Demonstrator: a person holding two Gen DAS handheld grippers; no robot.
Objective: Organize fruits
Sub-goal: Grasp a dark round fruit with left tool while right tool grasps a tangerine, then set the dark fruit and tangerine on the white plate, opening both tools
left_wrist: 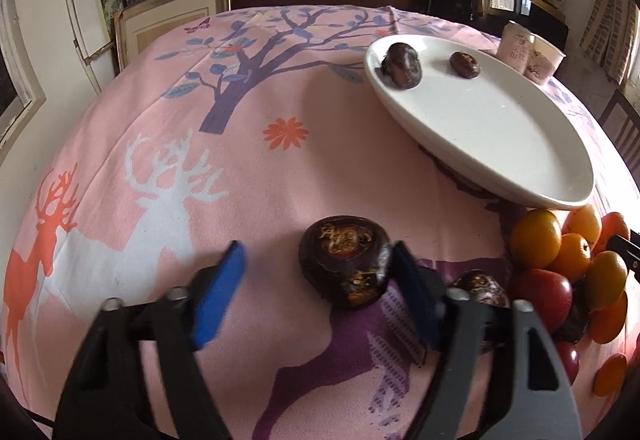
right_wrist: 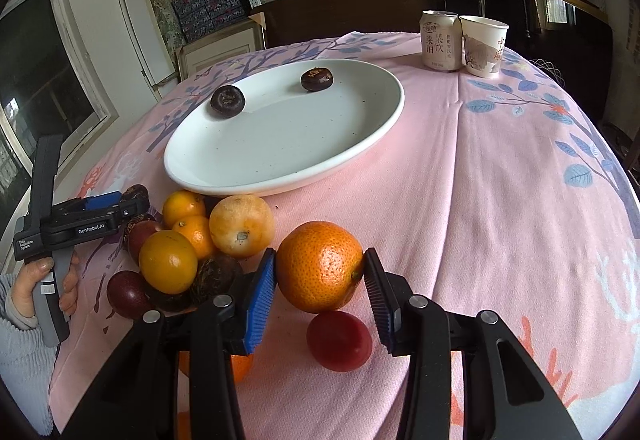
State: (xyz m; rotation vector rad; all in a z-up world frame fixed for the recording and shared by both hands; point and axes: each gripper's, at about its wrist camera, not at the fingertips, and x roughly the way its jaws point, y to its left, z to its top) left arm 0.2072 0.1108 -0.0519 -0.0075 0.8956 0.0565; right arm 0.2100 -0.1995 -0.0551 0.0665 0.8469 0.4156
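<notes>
A white oval plate holds two dark water chestnuts. In the left wrist view my left gripper is open around a dark water chestnut lying on the pink cloth; the right pad touches it, the left pad stands apart. In the right wrist view my right gripper has its pads against both sides of an orange tangerine, just off the cloth. A pile of oranges, tangerines and dark fruits lies in front of the plate. A red fruit lies below the tangerine.
A drink can and a paper cup stand at the far side of the table. The left gripper body and a hand show at the left of the right wrist view. Shelves and boxes stand behind the table.
</notes>
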